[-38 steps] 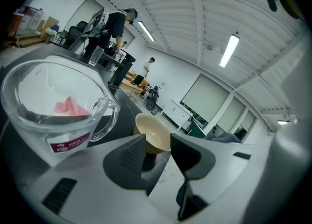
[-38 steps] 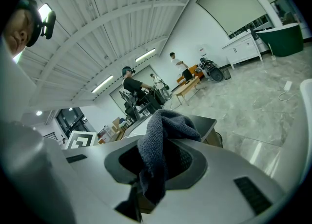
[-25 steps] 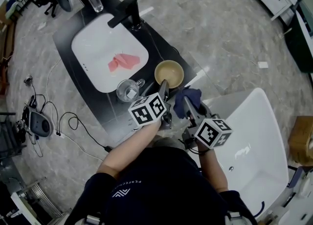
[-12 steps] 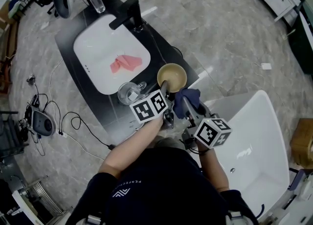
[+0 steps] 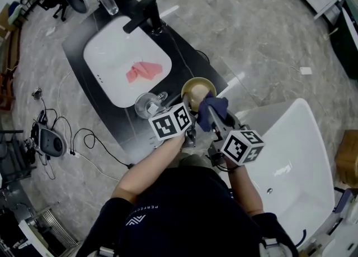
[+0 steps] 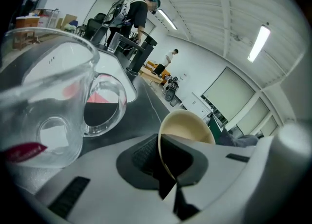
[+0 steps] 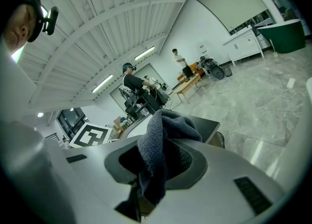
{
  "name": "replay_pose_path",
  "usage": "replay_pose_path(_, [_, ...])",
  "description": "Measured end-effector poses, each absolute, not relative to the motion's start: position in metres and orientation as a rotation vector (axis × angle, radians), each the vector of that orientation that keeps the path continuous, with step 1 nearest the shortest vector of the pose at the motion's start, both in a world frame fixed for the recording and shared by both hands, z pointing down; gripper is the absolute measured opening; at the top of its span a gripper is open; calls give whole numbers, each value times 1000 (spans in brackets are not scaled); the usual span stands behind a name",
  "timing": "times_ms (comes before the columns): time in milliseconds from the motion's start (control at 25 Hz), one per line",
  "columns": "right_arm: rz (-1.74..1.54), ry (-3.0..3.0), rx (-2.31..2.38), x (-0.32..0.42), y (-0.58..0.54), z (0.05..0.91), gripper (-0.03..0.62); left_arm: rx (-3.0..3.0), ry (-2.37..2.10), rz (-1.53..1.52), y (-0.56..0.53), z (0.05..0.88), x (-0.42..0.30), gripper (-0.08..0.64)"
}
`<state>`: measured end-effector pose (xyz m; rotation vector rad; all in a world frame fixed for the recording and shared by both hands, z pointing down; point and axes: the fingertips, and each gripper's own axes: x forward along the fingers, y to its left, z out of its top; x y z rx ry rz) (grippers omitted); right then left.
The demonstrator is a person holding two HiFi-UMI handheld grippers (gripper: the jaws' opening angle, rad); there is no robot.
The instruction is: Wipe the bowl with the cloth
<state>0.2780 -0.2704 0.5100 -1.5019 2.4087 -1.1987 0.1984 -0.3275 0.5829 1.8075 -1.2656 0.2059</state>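
A moment ago the left gripper [image 5: 189, 105] stood with its jaws wide apart just beside the round beige ceramic bowl [image 5: 198, 88]. Now the jaws are closing tight, and they clamp the near rim of the bowl between them. In the left gripper view the thin rim passes straight through the dark pads, and the bowl looks tilted, with its opening turned up and away. The bowl is at the edge of the black countertop [image 5: 184, 49], next to the clear glass mug [image 5: 146, 105]. I cannot tell whether its base still rests on the counter. The right gripper [image 5: 216, 120] has also come a little closer. It is pinched shut on the dark blue terry cloth [image 5: 213, 108], and the loose fold of the cloth now lies over the near edge of the bowl in the head view, where before it was just apart from it. I think this means the bowl is now held steady, so the wiping can start. The cloth only needs to go down into the bowl. The grip is on a thin, smooth rim, so I would expect the bowl to turn or slip if the cloth pushes hard. A pink rag [image 5: 143, 71] lies in the white sink basin [image 5: 106, 43], and nobody touches it.
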Motion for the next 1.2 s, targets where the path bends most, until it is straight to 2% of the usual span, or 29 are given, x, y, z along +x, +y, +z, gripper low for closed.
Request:
replay_pose_path(400, [-1169, 2396, -1490, 271, -251, 497, 103, 1914, -1247, 182, -312, 569, 195, 15])
replay_pose_path(720, [-1099, 2394, -1472, 262, -230, 465, 103, 2230, -1270, 121, -297, 508, 191, 15])
replay_pose_path(1200, [-1013, 2380, -1338, 212, -201, 415, 103, 2519, -1353, 104, -268, 426, 140, 16])
